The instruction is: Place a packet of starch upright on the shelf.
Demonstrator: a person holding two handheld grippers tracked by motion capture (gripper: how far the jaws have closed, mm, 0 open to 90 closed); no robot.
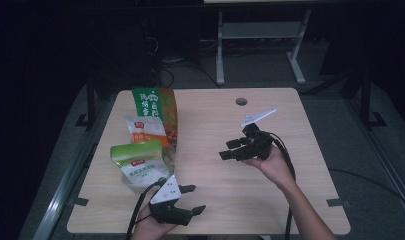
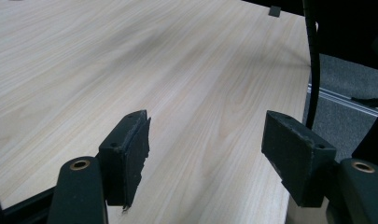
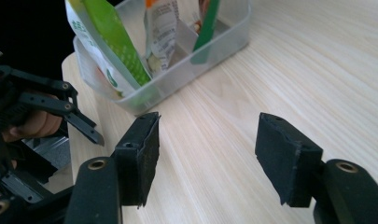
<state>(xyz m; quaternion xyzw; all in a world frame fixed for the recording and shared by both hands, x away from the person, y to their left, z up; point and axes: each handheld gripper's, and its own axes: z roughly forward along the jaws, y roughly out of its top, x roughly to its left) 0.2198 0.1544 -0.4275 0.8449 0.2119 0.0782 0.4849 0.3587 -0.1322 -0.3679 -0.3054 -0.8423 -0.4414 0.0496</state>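
Nearest the person, the left gripper sits at the front edge of the counter, its fingers spread wide apart with only bare wood grain between them. Beyond those fingers, in the left gripper view, the counter runs away unbroken; a black cable hangs down just past the right-hand finger, at the counter's edge, and touches neither pad.

Farther in, the right gripper is held above the middle of the counter, its fingers also open and holding nothing. Just ahead of them lies open wood, nothing standing in the way. Beyond that, ahead and to the left of the fingers, stands a clear plastic bin (its wall is see-through, so the packets' lower ends show). To the left of these fingers, in the right gripper view, the other gripper appears, close to the bin's near corner.

In the bin the packets stand upright, one behind another: a green-topped pouch closest to the left gripper's fingers, just beside them; behind it a white and orange pouch; at the far end a tall green bag. Well beyond the right gripper's fingers, a round cable hole marks the counter's far side.
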